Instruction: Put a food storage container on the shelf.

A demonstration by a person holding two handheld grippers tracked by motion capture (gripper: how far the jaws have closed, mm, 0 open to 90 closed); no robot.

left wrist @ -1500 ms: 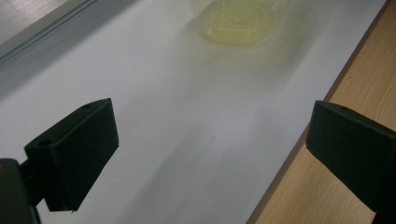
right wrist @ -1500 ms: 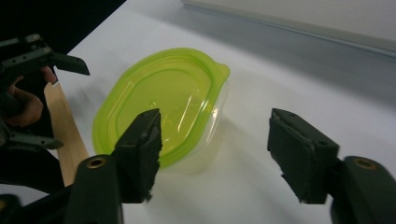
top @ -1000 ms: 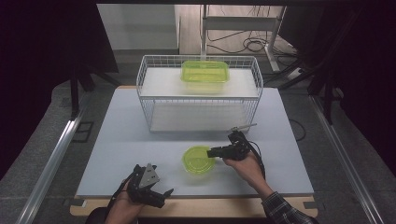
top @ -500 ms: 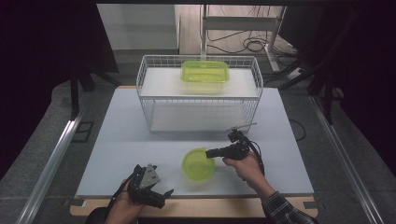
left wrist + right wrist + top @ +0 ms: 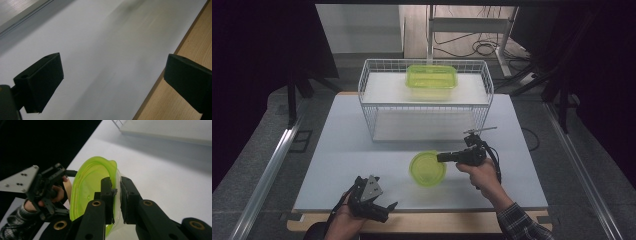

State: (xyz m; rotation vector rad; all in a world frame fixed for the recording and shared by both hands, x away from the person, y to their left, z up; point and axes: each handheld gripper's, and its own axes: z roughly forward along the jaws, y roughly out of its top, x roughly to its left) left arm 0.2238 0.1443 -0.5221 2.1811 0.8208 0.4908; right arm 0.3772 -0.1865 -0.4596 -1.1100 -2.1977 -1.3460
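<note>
Green translucent plastic, round in shape: this is the lid [image 5: 428, 169] that I am holding, and it is near the front edge of the white table [image 5: 337, 145], a little right of the middle. My right gripper [image 5: 443, 157] is clenched on its rim; in the right gripper view the lid [image 5: 92, 187] stands on edge, with the rim pressed between the two black pads [image 5: 107, 195]. The jaws have just been closing on this rim. In the high view the lid looks tilted and partly lifted from the table surface.

My left gripper [image 5: 384, 207] rests at the front edge of the table, near the left corner, well apart from the lid. Its jaws are spread wide and between them I see just the white surface and the wooden border [image 5: 192, 47].

Farther back, near the rear edge, stands a white wire basket [image 5: 367, 95]. On its upper shelf sits a green rectangular plastic container [image 5: 431, 80].
</note>
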